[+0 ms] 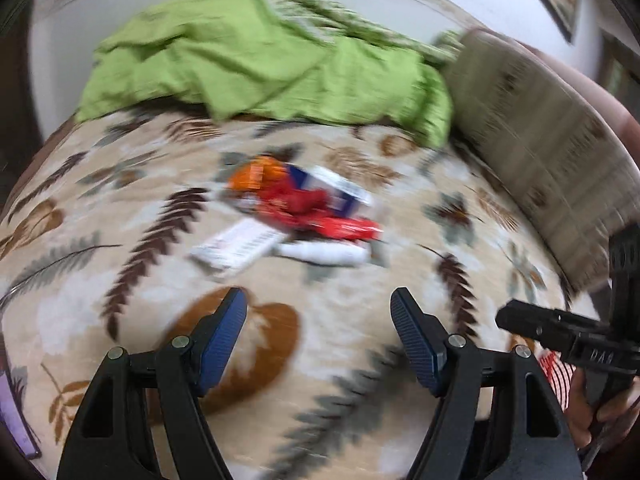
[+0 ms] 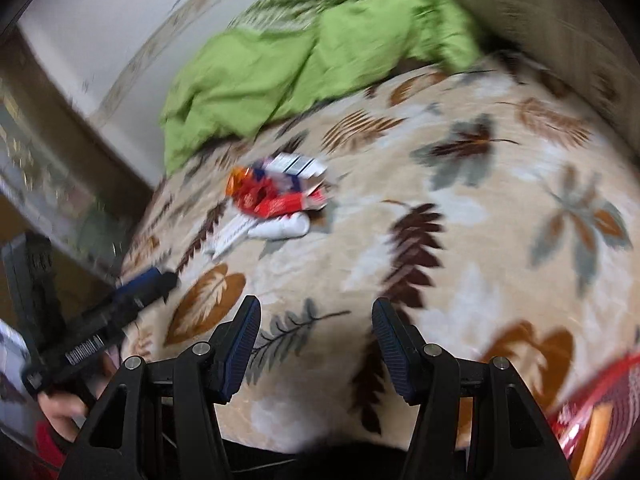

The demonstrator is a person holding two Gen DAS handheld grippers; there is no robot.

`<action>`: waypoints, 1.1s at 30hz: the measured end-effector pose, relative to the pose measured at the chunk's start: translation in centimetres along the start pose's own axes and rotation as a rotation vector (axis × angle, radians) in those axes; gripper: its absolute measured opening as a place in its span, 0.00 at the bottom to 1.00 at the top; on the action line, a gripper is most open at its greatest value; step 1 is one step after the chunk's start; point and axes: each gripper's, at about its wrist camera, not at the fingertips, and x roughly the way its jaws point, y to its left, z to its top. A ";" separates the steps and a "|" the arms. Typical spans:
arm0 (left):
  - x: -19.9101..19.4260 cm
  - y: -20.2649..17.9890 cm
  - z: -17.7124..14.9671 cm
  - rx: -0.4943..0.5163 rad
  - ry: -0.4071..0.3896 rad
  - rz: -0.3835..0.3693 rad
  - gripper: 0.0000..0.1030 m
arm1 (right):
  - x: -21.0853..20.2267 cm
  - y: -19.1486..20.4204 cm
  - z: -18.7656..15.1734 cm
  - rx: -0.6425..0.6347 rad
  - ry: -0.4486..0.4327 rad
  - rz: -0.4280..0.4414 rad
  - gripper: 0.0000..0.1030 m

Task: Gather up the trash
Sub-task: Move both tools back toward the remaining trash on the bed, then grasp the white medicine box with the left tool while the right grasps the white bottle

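Leaf-patterned bedding (image 1: pixel 360 380) covers the bed we are working over, with a rumpled green blanket (image 1: pixel 256 60) piled toward the wall and a patterned headboard or cushion (image 1: pixel 552 152) at the side. Both views are smeared with motion blur, so fine detail is lost.

We judge the main risk to be a poor first grasp. The trash pile (image 1: pixel 304 208) is a loose overlap of an orange wrapper, a red wrapper, a blue-and-white carton, a flat white box and a white tube-like piece. Closing on the top layer could drag neighbours across the soft cover or scatter them, and pressing down could pinch the bedding along with the wrapper. Thin foil may also slip from the pads.

Our left tool (image 1: pixel 318 312) has its jaws spread wide with nothing between them. The pile lies ahead of it, centred on its line, well apart from the fingertips. Our right tool (image 2: pixel 316 320) is likewise spread and holding nothing. From it the trash pile (image 2: pixel 276 200) sits ahead and a little to the left, also well apart. Something red and striped (image 2: pixel 600 412) shows at the lower right edge, though we cannot tell what it is.
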 end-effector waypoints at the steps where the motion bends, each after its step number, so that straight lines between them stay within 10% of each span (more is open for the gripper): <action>1: 0.3 1.0 0.3 -0.016 0.002 0.017 0.71 | 0.9 0.4 0.4 -0.018 0.010 0.003 0.60; 10: 7.1 6.5 3.8 -0.041 0.075 0.109 0.71 | 7.5 2.2 4.1 -0.058 0.085 0.033 0.60; 20: 16.3 7.7 6.2 0.024 0.228 -0.055 0.63 | 7.9 0.9 4.0 -0.029 0.093 0.028 0.60; 33: 15.6 4.6 4.2 0.123 0.246 -0.049 0.55 | 7.9 0.1 3.4 -0.028 0.086 0.023 0.60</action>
